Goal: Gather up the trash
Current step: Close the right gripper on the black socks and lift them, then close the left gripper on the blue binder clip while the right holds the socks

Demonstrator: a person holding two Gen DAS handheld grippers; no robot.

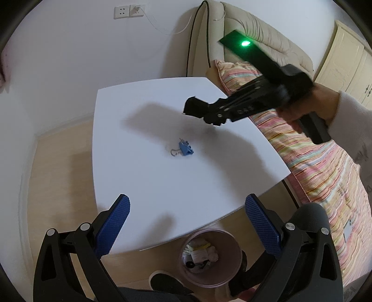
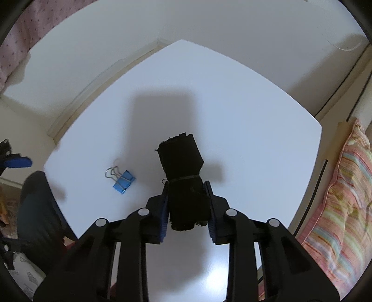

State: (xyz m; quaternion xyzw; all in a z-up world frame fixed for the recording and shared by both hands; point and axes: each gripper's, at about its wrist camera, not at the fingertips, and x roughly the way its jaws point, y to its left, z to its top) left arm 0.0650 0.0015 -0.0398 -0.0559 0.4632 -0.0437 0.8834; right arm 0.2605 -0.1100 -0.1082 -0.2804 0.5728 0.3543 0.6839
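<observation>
A roll of black cloth, tied with a thin band, sits between the blue pads of my right gripper, which is shut on it above the white table. The left wrist view shows that gripper in a hand over the far side of the table, the black roll sticking out of it. A blue binder clip lies on the table, left of the roll. My left gripper is open and holds nothing, over the table's near edge. On the floor just below that edge stands a pink trash bin with scraps inside.
A striped cushion on a beige sofa borders the table's right side. The person's dark trouser knee and a shoe are beside the bin. White wall with sockets lies behind; wooden floor on the left.
</observation>
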